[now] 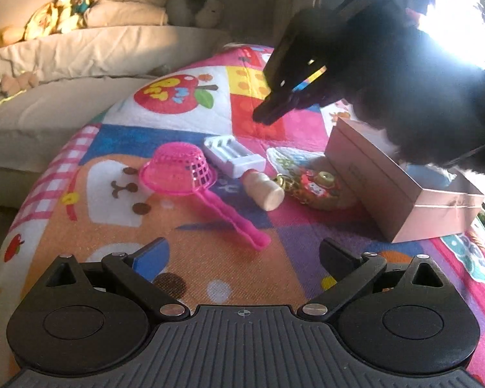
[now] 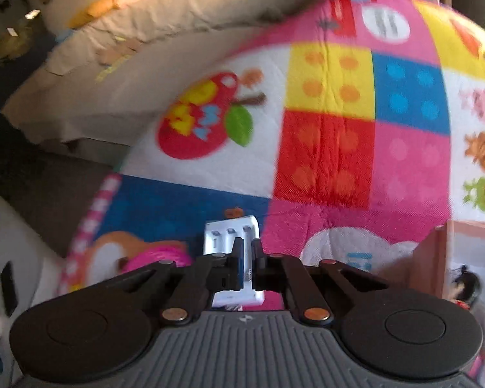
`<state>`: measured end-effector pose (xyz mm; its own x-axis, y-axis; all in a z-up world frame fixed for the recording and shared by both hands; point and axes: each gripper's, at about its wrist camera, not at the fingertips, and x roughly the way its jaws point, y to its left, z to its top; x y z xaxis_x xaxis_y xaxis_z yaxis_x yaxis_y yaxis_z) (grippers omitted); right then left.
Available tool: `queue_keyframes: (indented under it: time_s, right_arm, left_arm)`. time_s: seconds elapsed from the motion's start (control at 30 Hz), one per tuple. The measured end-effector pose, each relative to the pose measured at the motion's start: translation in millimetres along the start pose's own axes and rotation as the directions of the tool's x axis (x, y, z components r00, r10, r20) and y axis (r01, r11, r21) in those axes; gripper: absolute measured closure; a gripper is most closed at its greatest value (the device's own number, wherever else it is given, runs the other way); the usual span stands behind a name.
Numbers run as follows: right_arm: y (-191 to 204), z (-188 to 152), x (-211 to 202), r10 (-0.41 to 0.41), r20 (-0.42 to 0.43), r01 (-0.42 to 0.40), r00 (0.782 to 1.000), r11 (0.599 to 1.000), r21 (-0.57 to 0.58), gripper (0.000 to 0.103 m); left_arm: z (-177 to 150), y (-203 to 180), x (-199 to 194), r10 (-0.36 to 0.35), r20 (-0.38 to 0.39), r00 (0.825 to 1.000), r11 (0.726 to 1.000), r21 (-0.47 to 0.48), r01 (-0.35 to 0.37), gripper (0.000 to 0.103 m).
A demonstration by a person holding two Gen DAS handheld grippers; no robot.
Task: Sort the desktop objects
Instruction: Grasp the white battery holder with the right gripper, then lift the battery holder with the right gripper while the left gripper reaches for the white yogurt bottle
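The left gripper (image 1: 242,252) stood released, fingers wide apart, above the table cover (image 1: 184,278). Ahead of it lay the strainer (image 1: 177,171), bowl down, its handle pointing back toward the gap between the fingers without touching either. Beyond the strainer lay the charger (image 1: 232,155), the bottle (image 1: 263,190) just beside it, and a gold-and-red trinket (image 1: 317,187) right of the bottle, against the box (image 1: 388,187).

The right gripper (image 2: 247,258) was clenched, grasping nothing; its fingers were nearly touching. In the left wrist view it hung above and apart from the charger. In its own view the charger (image 2: 231,232) lay directly below the fingertips.
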<state>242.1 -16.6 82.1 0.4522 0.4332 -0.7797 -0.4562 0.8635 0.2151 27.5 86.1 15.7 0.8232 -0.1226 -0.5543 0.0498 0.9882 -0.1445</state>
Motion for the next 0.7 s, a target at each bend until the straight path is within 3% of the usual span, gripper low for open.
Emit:
queue_keyframes:
  time_s: [0.07,0.13,0.17,0.2,0.4,0.43,0.47,0.5,0.6,0.7]
  right_arm:
    - [2.0,-1.6,-12.0,0.008,0.007,-0.008,1.000,1.000,-0.015,0.095]
    - [1.9,-4.1,-14.5,0.005,-0.001,-0.005,1.000,1.000,-0.013,0.076]
    - [2.2,-3.7,-11.0,-0.003,0.004,0.003,1.000,1.000,-0.003,0.060]
    - [2.9,-4.2,-4.6,-0.015,0.006,0.015,1.000,1.000,0.002,0.054]
    - [17.6,-9.9,56.1,-0.040,-0.083,0.037,0.996,0.999,-0.029,0.044]
    - [23.0,-12.1,59.4,-0.050,-0.057,0.047,0.997,0.997,-0.056,0.043]
    - [29.7,-13.1,61.1,-0.060,-0.049,0.055,0.997,0.994,-0.099,0.053]
    - [37.7,-14.6,61.7,-0.077,-0.050,0.069,0.996,0.986,-0.155,0.056]
    - [46.4,-21.6,45.2,-0.066,-0.035,0.057,0.997,0.975,-0.213,0.056]
    - [39.5,-35.3,-5.6,0.005,0.015,-0.002,1.000,0.982,-0.188,0.056]
  left_arm:
    - [0.5,-2.9,3.1,0.002,-0.019,1.000,1.000,0.016,-0.001,0.001]
    - [0.1,-2.6,4.3,0.006,-0.027,1.000,1.000,0.014,-0.006,0.001]
    - [0.0,-2.4,4.5,0.008,-0.029,1.000,1.000,0.011,-0.007,0.001]
    - [0.1,-2.5,4.7,0.010,-0.031,0.999,1.000,0.011,-0.009,0.001]
    - [0.6,-2.2,6.3,0.006,-0.037,0.999,1.000,0.010,-0.005,0.001]
    - [0.6,-1.6,7.0,0.002,-0.043,0.999,1.000,0.006,-0.002,0.001]
    - [0.7,-1.3,7.3,-0.001,-0.045,0.999,1.000,0.003,0.001,0.001]
    - [0.9,-0.8,7.5,-0.004,-0.045,0.999,1.000,0.000,0.004,0.001]
    - [0.7,-0.3,7.1,-0.009,-0.043,0.999,1.000,-0.007,0.009,0.001]
    - [0.7,-0.5,7.5,-0.011,-0.045,0.999,1.000,-0.009,0.011,0.001]
